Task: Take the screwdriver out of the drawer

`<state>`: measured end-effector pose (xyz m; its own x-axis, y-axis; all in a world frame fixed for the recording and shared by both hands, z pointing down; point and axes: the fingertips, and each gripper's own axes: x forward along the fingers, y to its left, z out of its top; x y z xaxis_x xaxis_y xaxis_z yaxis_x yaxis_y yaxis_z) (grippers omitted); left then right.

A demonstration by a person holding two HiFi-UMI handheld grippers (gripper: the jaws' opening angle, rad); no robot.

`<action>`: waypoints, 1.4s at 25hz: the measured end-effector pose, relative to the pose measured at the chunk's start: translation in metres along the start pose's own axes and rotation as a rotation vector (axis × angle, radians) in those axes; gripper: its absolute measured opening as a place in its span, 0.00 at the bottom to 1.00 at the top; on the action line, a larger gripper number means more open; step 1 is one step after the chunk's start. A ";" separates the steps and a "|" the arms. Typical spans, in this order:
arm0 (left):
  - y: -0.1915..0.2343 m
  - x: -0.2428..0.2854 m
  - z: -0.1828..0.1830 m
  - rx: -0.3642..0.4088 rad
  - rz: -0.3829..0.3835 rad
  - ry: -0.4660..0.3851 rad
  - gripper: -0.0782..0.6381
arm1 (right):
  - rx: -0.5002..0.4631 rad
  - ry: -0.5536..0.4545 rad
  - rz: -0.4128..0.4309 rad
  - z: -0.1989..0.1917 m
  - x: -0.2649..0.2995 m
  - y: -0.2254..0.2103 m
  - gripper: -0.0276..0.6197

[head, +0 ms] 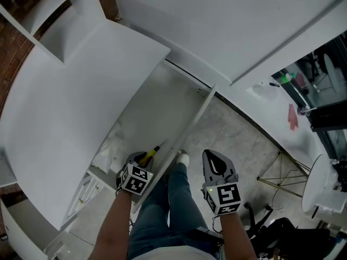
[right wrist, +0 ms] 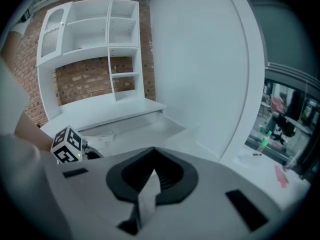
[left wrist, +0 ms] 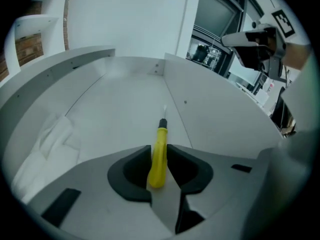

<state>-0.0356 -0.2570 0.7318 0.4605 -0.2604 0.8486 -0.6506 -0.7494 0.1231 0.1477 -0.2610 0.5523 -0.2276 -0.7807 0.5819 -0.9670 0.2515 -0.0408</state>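
Note:
The white drawer (head: 157,104) stands pulled open. A yellow-handled screwdriver (head: 150,154) lies near its front right corner, tip toward the back. My left gripper (head: 142,159) reaches down into the drawer. In the left gripper view the yellow handle (left wrist: 158,156) sits between the black pads (left wrist: 137,166), which touch it on both sides; my left gripper (left wrist: 159,153) is shut on it, and the dark shaft points away over the drawer floor (left wrist: 125,104). My right gripper (head: 216,160) hangs outside the drawer's right wall, above the floor; in its own view my right gripper (right wrist: 152,159) is shut and holds nothing.
A crumpled white cloth or paper (left wrist: 50,139) lies at the drawer's left side. The white countertop (head: 70,107) overhangs at the left. The person's jeans-clad legs (head: 162,210) stand below the drawer front. A wire stand (head: 282,172) sits on the floor at the right.

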 end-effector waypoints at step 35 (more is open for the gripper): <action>0.168 -0.188 0.074 -0.044 0.436 -0.216 0.23 | -0.134 -0.204 0.072 0.127 -0.010 0.041 0.06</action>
<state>-0.1868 -0.3788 0.5544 0.2513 -0.6682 0.7003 -0.8337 -0.5170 -0.1941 0.0963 -0.3155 0.4411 -0.3269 -0.8539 0.4050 -0.9268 0.3735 0.0394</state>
